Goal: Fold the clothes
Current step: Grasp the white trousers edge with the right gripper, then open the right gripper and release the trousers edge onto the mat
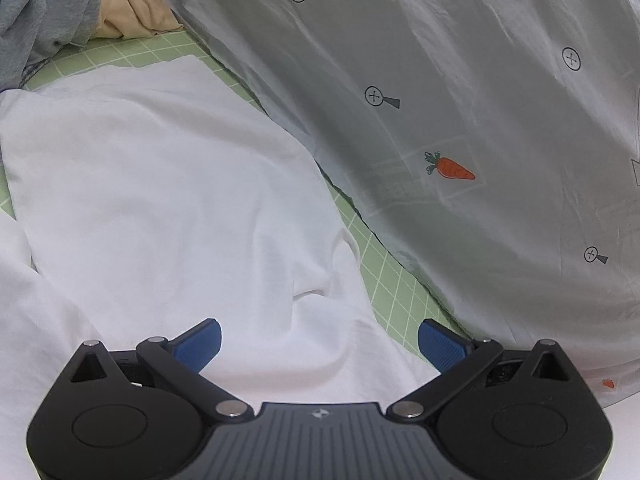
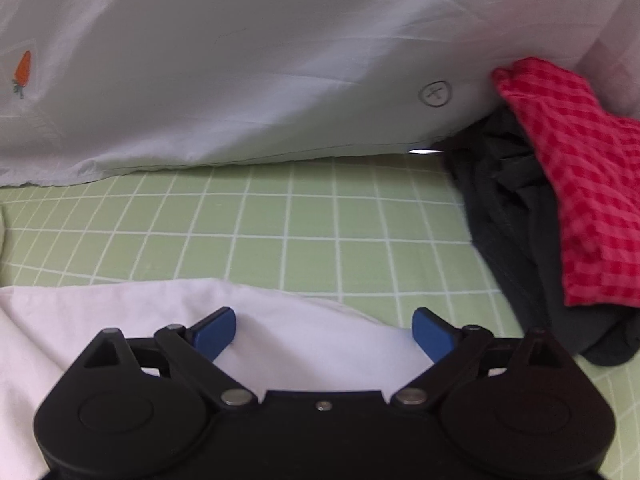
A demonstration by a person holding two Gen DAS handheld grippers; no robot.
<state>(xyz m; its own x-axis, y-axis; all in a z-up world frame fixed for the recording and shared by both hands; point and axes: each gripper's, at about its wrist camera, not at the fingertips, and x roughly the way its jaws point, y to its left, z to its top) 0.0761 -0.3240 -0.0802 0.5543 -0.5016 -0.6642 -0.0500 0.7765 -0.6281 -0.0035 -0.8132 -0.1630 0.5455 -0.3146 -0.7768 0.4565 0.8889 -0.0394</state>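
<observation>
Both hand-held grippers, left (image 1: 319,343) and right (image 2: 324,330), gape empty over a white garment (image 1: 160,184) cut off by the frame.

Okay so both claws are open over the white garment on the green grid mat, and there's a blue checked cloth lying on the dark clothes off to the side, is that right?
Nearly. The checked cloth is red, not blue; the right wrist view shows it on the dark clothes. The rest holds: left claw and right claw are open over the white garment on the green grid mat.

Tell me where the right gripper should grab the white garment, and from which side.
Probably the white garment at its far edge, just ahead of the open right gripper. Come down from above, one finger slipping under the edge: it lies flat on the green grid mat, free there.
</observation>
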